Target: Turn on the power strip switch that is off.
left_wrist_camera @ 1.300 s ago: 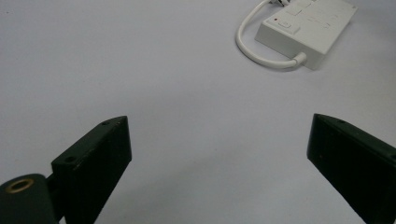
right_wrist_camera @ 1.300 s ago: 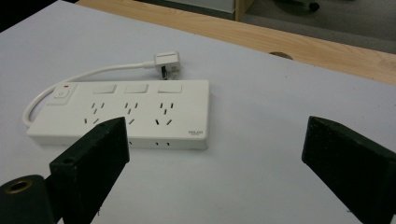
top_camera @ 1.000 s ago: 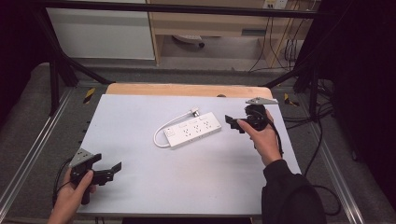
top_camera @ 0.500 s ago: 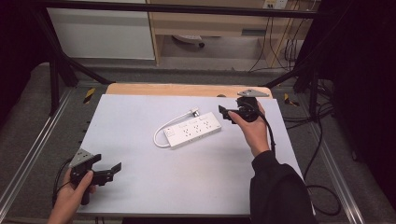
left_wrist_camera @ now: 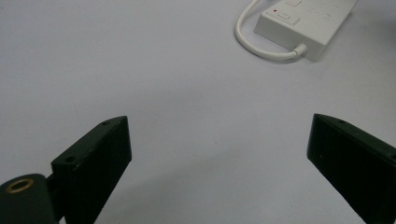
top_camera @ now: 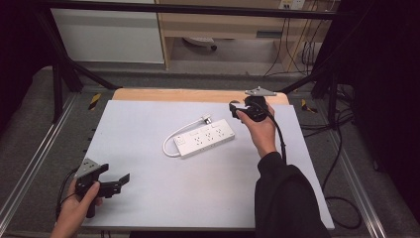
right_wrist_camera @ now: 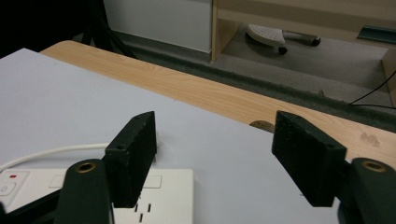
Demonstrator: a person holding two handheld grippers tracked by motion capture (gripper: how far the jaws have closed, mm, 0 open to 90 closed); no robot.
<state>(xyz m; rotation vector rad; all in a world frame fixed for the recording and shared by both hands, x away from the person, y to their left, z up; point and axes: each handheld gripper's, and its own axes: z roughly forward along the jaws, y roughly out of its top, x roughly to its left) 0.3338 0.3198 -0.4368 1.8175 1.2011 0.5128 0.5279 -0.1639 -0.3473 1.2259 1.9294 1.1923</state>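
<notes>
Lying mid-table, slanted from near-left up to far-right: white power strip [top_camera: 205, 140]; right gripper [top_camera: 236, 109], jaws part-open, just narrowing, nothing between them, hovers off its far-right end; left gripper [top_camera: 121, 182], wide and empty, sits well apart.

**Camera arrangement: one fixed view and two riding views**

The high view looks forward and down from above the person's side, taking in the whole white surface [top_camera: 148, 198] from afar. The left gripper view rides on the left hand-held gripper [left_wrist_camera: 219, 163], low and close over the surface, facing the power strip [left_wrist_camera: 303, 23]. The right gripper view rides on the right hand-held gripper [right_wrist_camera: 215, 154], facing the surface's wooden far edge [right_wrist_camera: 205, 93]. All three share the power strip.
</notes>
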